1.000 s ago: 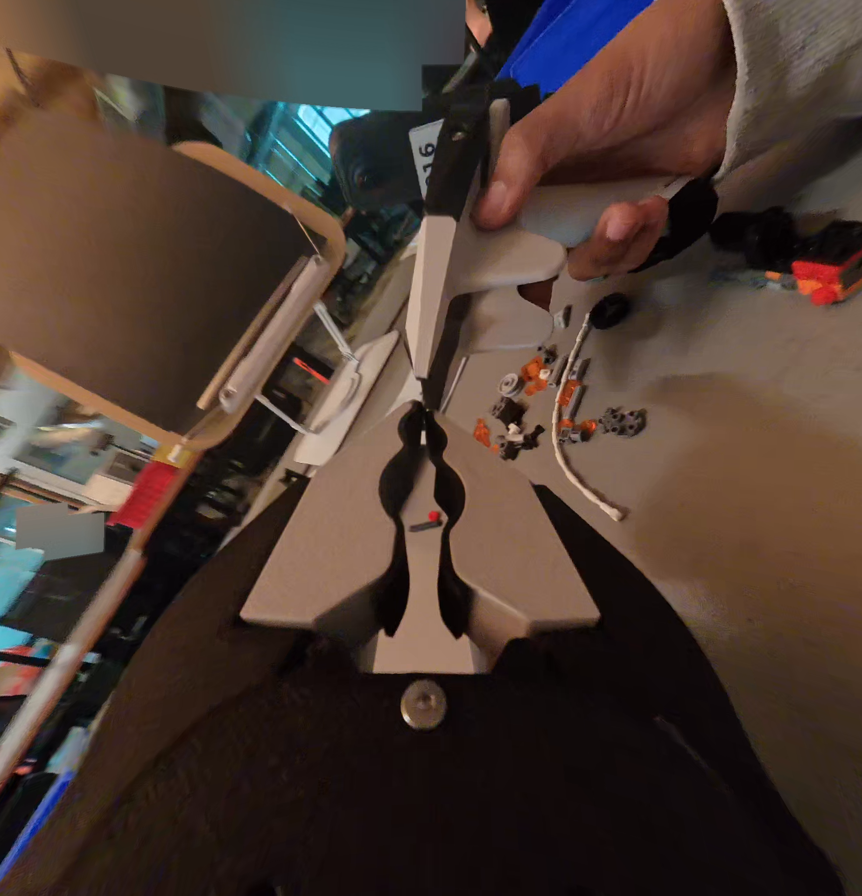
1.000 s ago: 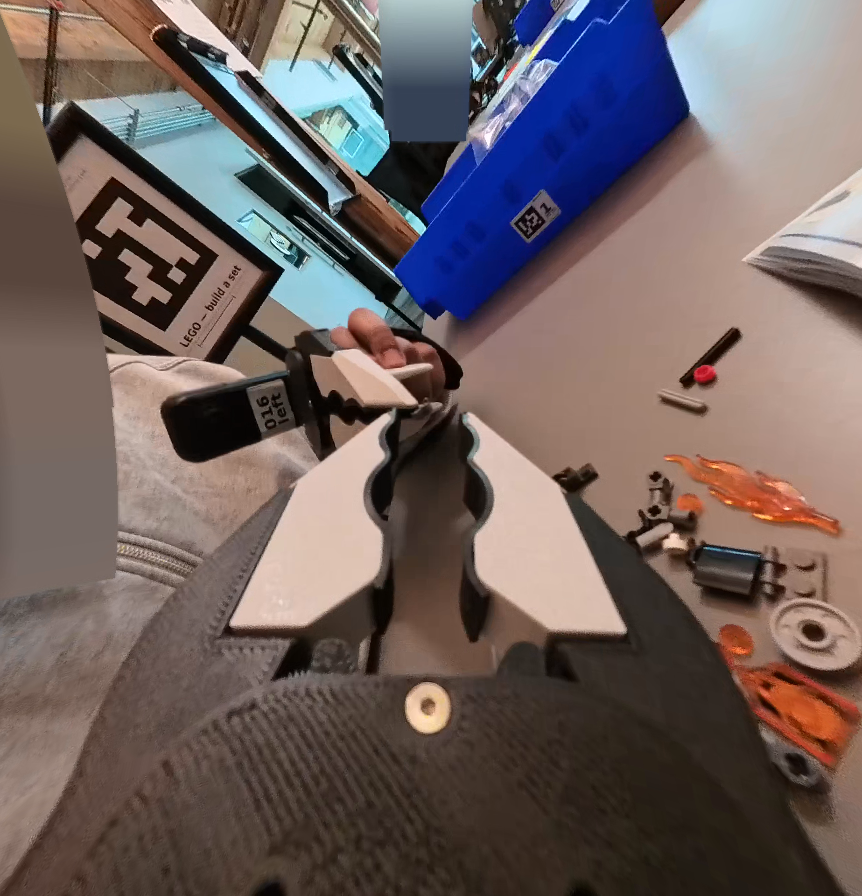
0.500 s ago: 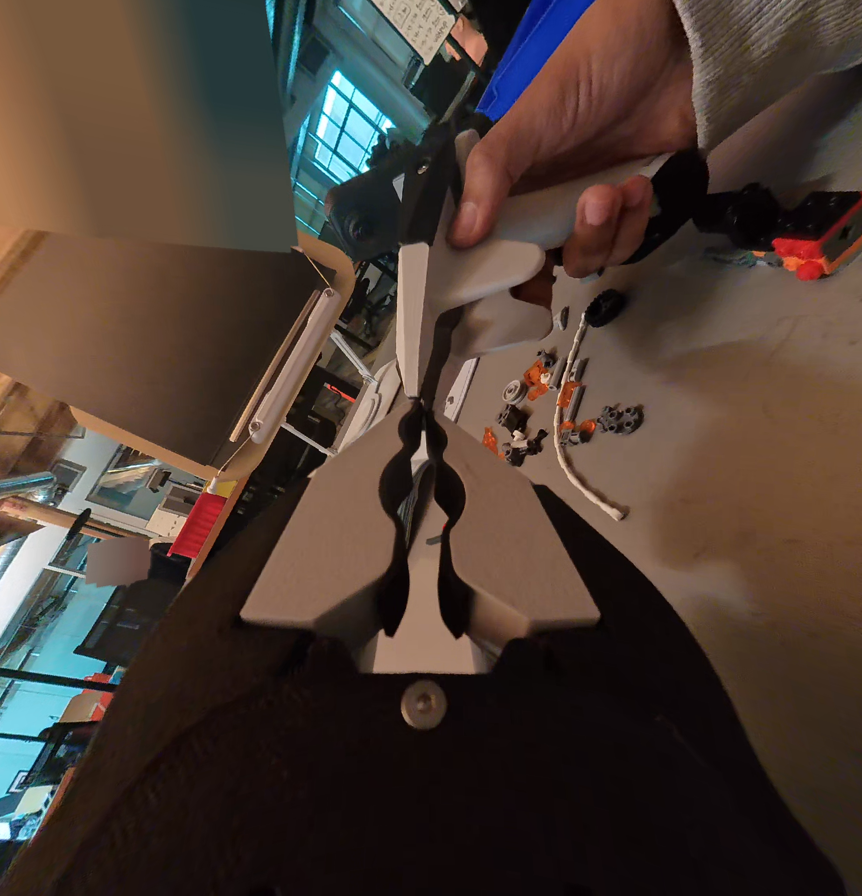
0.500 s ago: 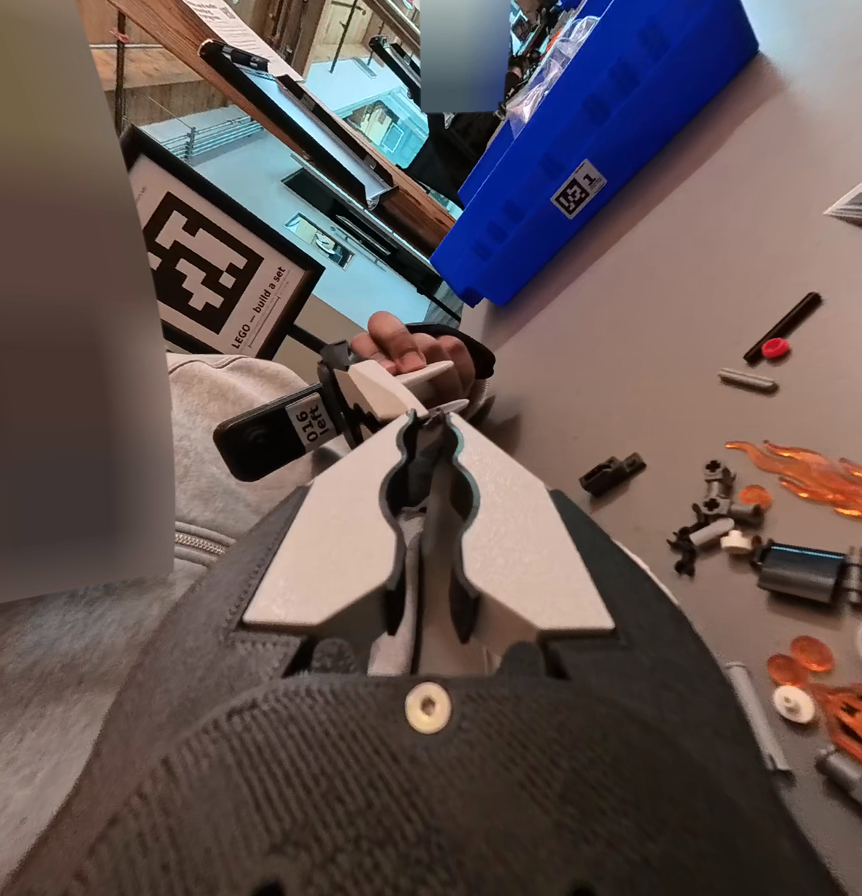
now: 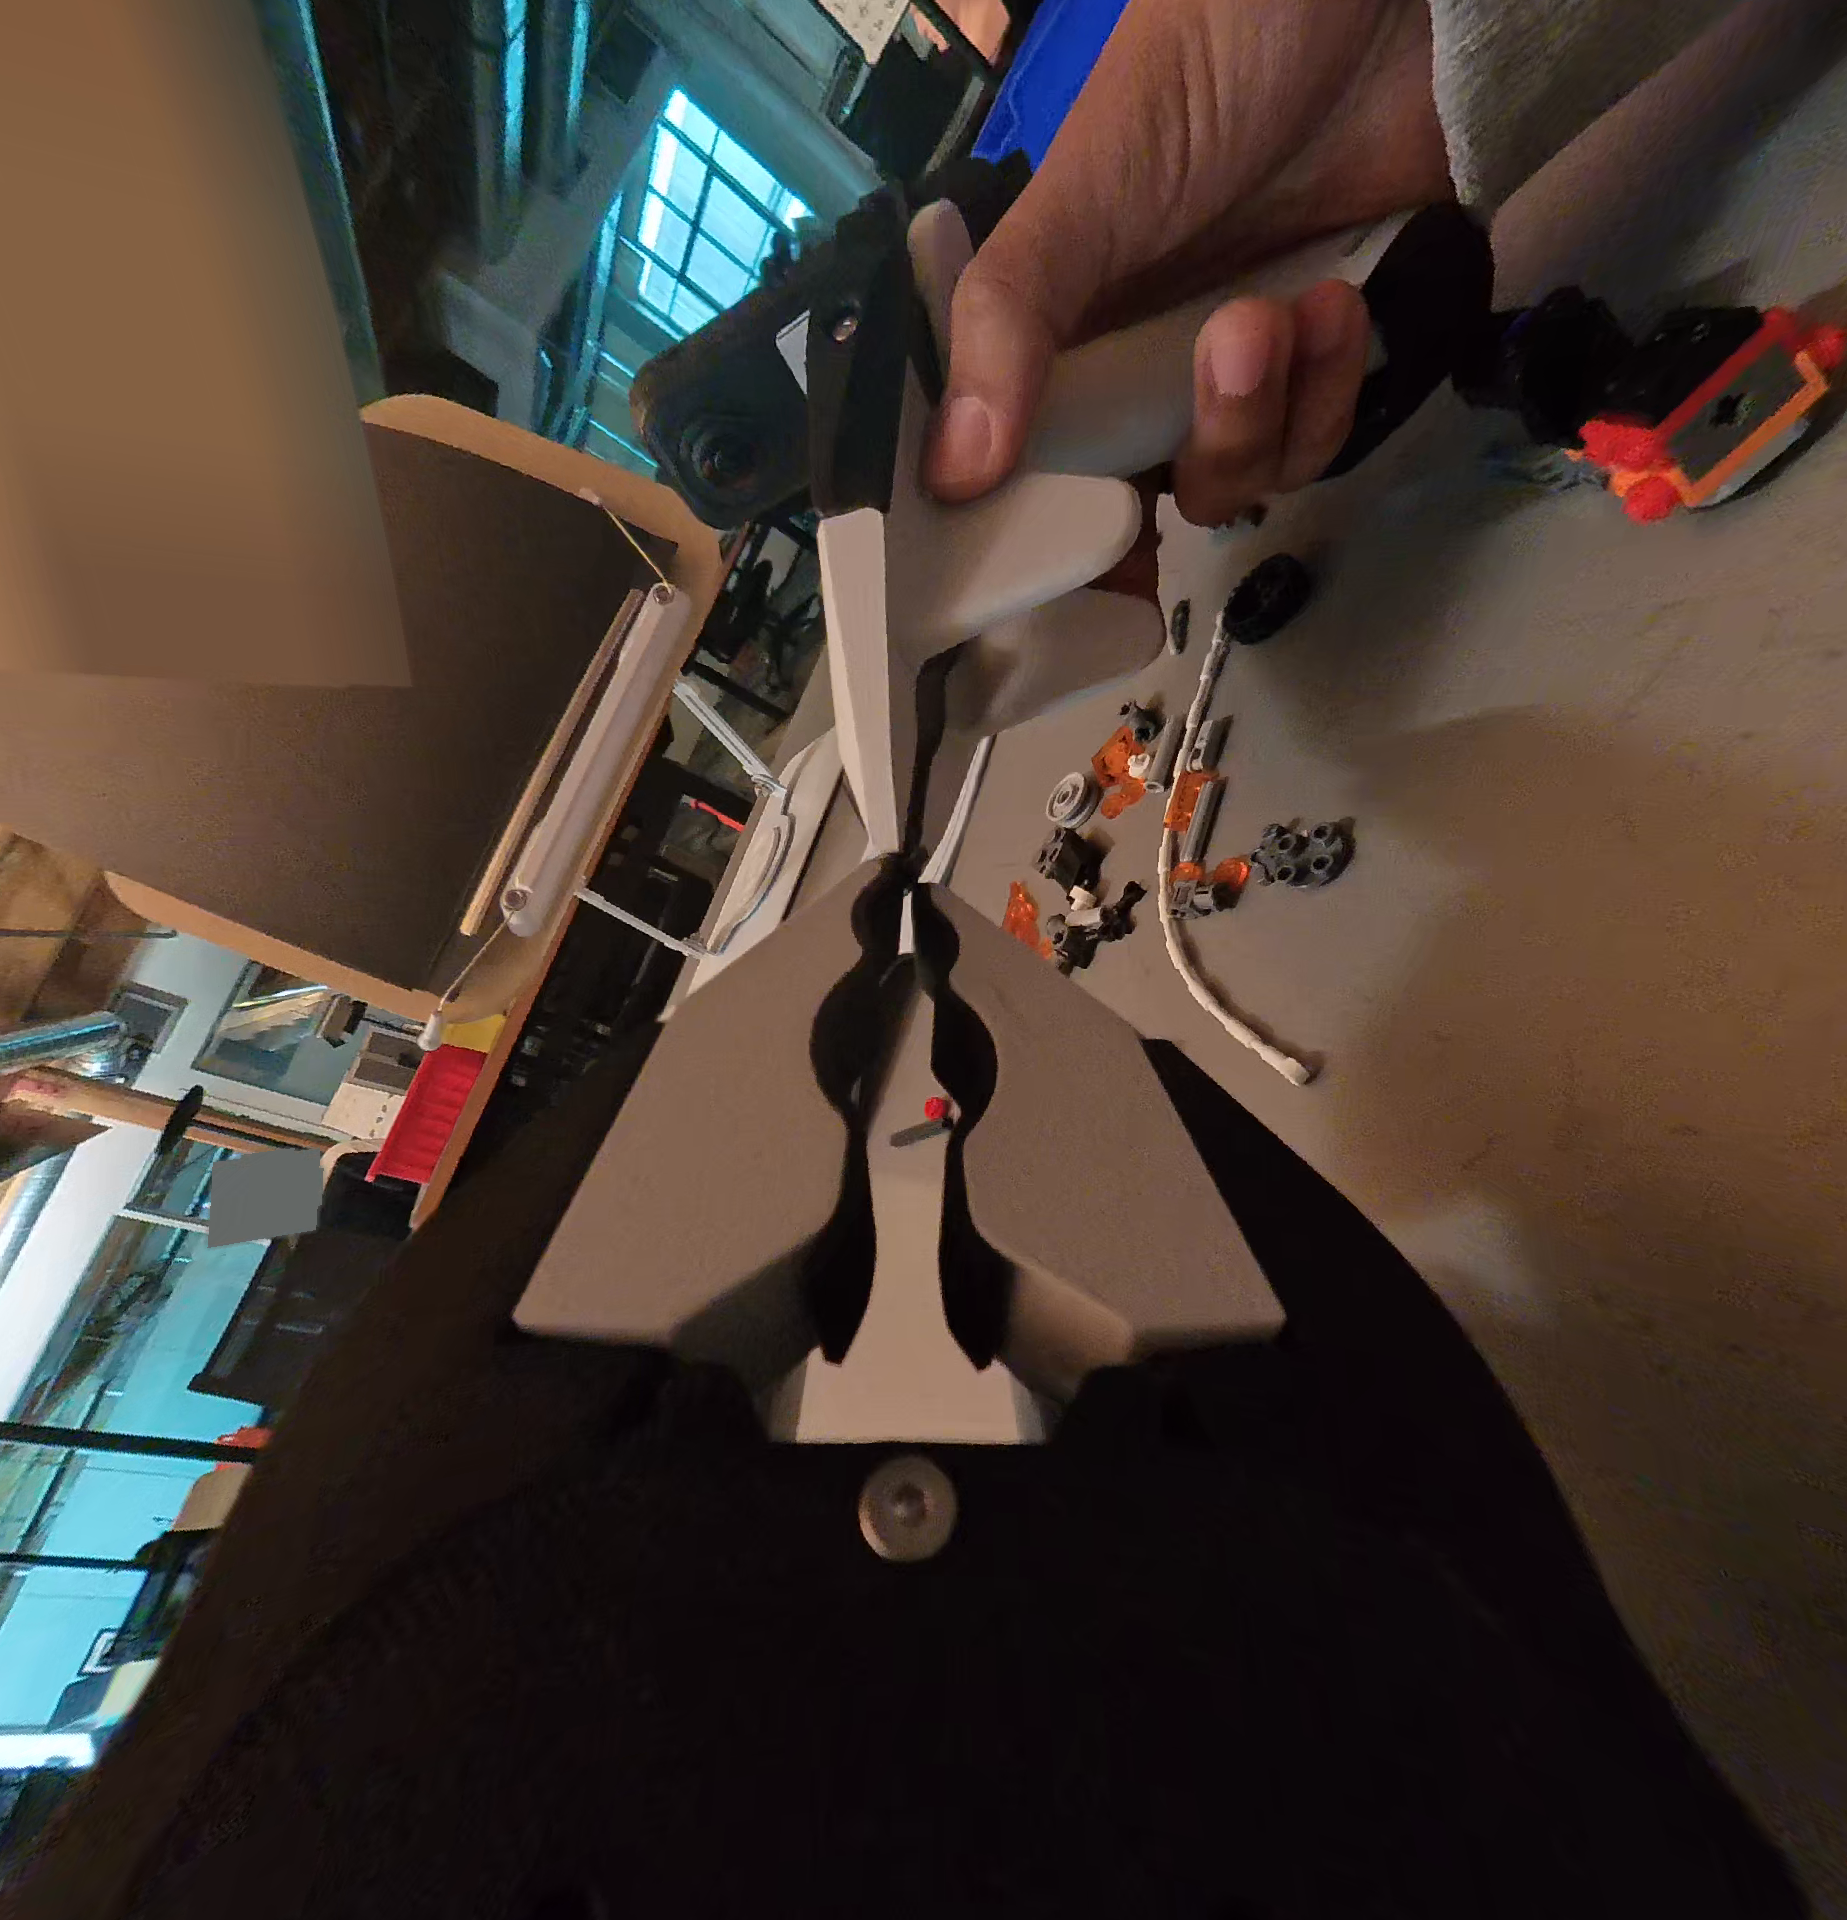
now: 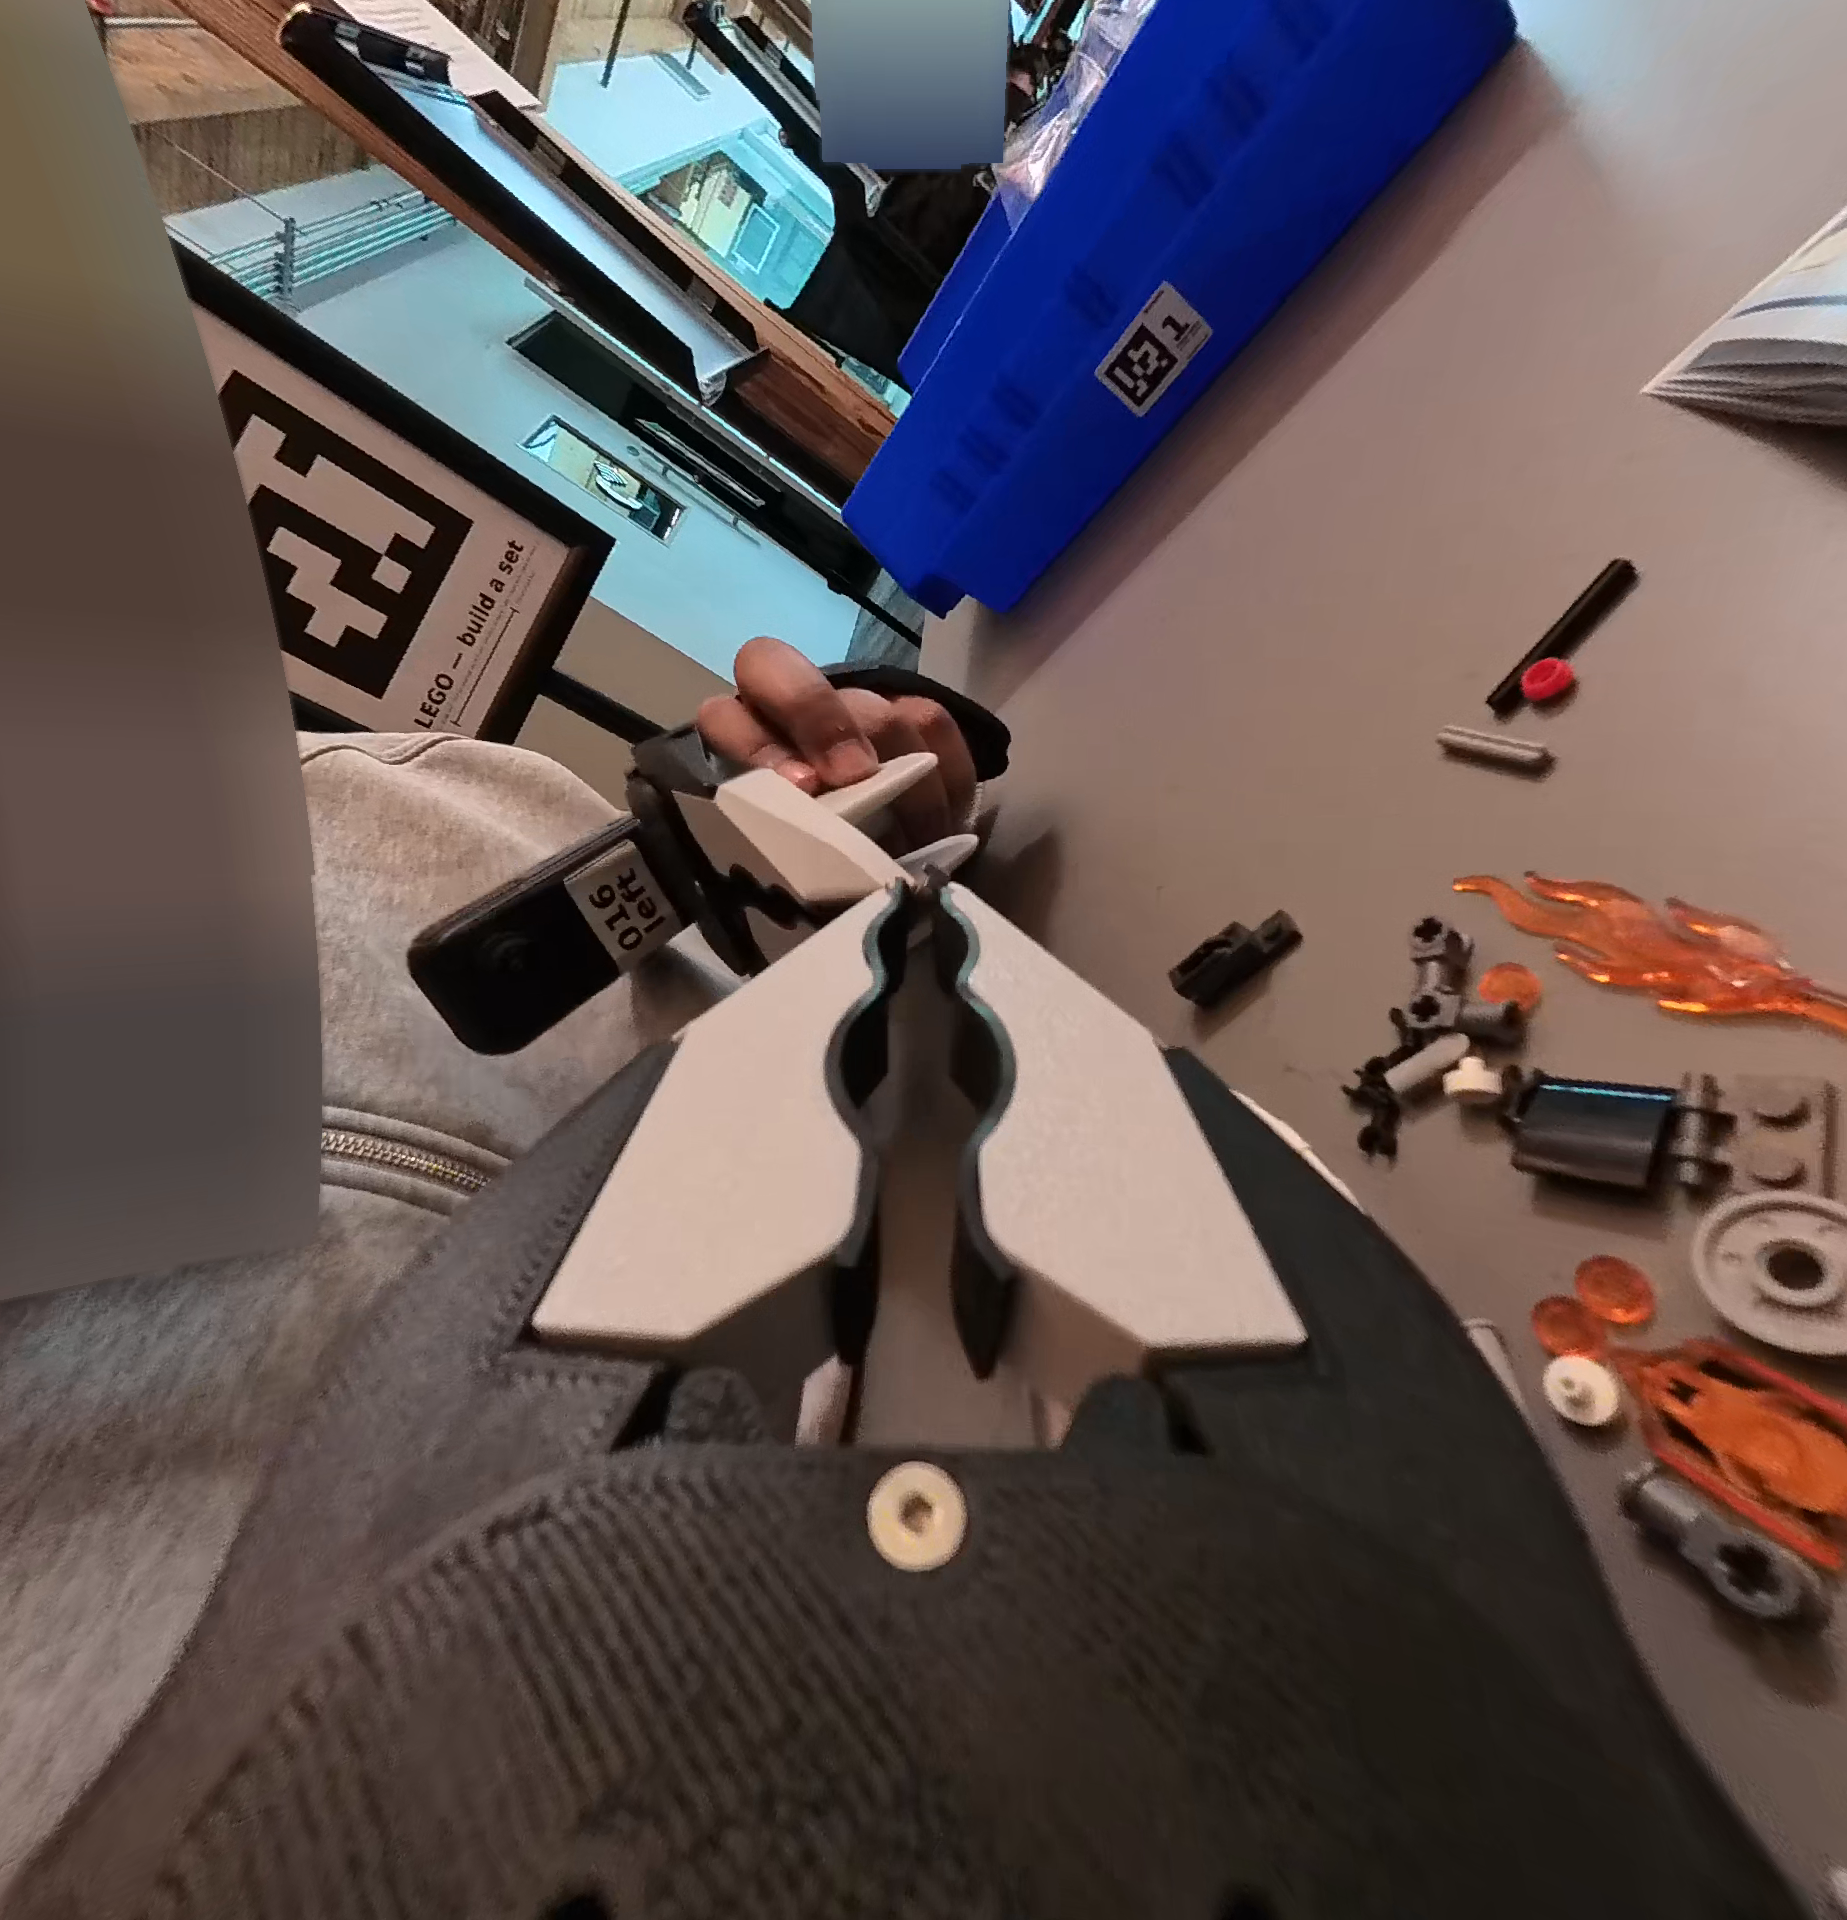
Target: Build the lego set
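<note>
Grey desk [image 6: 1314, 644] carries a blue bin [image 6: 1137, 312] at the back and loose lego pieces [image 6: 1584, 1122] spread at the right. Left hand-held gripper [image 5: 903, 883] and right hand-held gripper [image 6: 914, 894] meet tip to tip above the desk edge, both nearly closed; a tiny dark part sits at the tips, holder unclear. Hand [image 5: 1189, 208] grips the right handle.

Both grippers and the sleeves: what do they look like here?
Each gripper, left and right, has pale grey wedge-shaped fingers with wavy black inner pads on a black textured body with a silver screw. The left gripper's camera housing carries a white sticker. The sleeves are light grey.
</note>
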